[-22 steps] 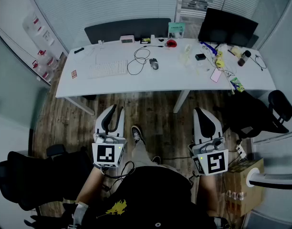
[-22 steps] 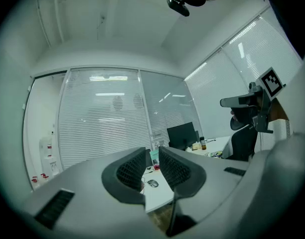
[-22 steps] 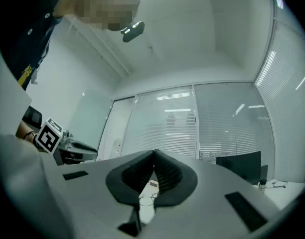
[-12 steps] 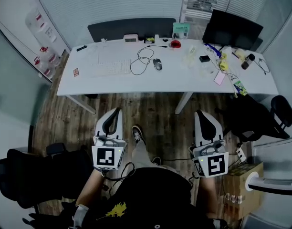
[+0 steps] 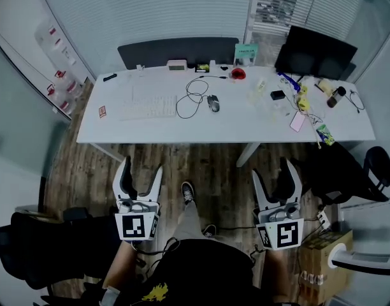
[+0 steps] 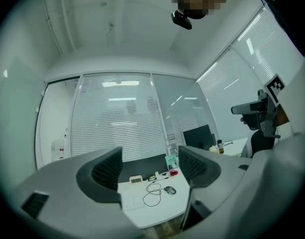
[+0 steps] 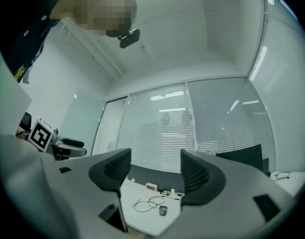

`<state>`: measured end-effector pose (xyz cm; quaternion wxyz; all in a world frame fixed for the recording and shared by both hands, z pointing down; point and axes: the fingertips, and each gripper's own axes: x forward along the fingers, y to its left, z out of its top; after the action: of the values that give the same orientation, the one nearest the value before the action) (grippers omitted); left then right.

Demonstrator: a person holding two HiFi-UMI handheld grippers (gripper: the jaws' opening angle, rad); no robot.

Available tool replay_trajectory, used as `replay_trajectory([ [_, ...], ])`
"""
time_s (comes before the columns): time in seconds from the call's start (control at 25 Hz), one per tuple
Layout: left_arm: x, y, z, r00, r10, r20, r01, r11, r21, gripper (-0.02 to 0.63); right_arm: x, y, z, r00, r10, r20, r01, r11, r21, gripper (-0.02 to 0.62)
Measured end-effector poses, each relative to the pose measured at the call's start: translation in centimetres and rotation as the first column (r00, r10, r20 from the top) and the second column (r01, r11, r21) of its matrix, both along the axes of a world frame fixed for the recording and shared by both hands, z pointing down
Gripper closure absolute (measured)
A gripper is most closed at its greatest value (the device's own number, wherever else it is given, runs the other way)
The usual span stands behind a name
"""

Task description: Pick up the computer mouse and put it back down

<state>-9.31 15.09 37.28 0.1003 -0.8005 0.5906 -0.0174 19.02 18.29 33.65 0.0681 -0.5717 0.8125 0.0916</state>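
Lying on the desk (image 5: 150, 123), the mouse (image 5: 213, 102) sits near a red container (image 5: 238, 74).

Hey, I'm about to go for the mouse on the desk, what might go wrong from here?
1. The mouse trails a looped cable. Lifting it may drag that loop or snag it, perhaps against the keyboard beside it.
2. The left gripper and right gripper hang open and empty, well short of the desk. The mouse looks rounded, so it could slip from the fingers.
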Motion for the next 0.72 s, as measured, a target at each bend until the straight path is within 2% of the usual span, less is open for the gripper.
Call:
replay_trajectory([
  [0.04, -0.2, -1.0, 0.1, 1.0, -0.002, 0.007, 0.002, 1.0, -0.009, 0.238, 0.2, -1.0, 0.1, 1.0, 0.006, 0.005, -0.006, 1.0, -0.005, 0.252],
  [0.12, -0.6, -3.3, 0.4, 1.0, 0.0, 0.021, 0.001, 1.0, -0.027, 0.188, 0.4, -3.6, 0.5, 1.0, 0.026, 0.009, -0.025, 0.999, -0.022, 0.143],
  [0.2, -0.9, -6.0, 1.1, 1.0, 0.003, 0.027, -0.001, 0.999, -0.054, 0.176, 0.4, -6.7, 1.0, 0.999, 0.04, 0.007, -0.04, 0.998, -0.043, 0.085],
  [0.4, -3.1, -14.4, 1.8, 1.0, -0.019, -0.011, 0.018, 0.996, -0.09, 0.175, -1.8, -16.3, 1.7, 0.999, 0.036, -0.018, -0.037, 0.996, -0.077, 0.086],
  [0.52, -5.5, -20.3, 2.2, 0.998, -0.033, -0.046, 0.027, 0.993, -0.114, 0.176, -4.1, -23.0, 3.1, 0.998, 0.05, -0.025, -0.053, 0.99, -0.129, 0.104],
  [0.72, -8.2, -29.8, 4.7, 0.998, 0.02, -0.058, -0.029, 0.987, -0.159, 0.176, -9.1, -33.3, 5.8, 0.996, 0.049, -0.075, -0.064, 0.978, -0.2, 0.12],
])
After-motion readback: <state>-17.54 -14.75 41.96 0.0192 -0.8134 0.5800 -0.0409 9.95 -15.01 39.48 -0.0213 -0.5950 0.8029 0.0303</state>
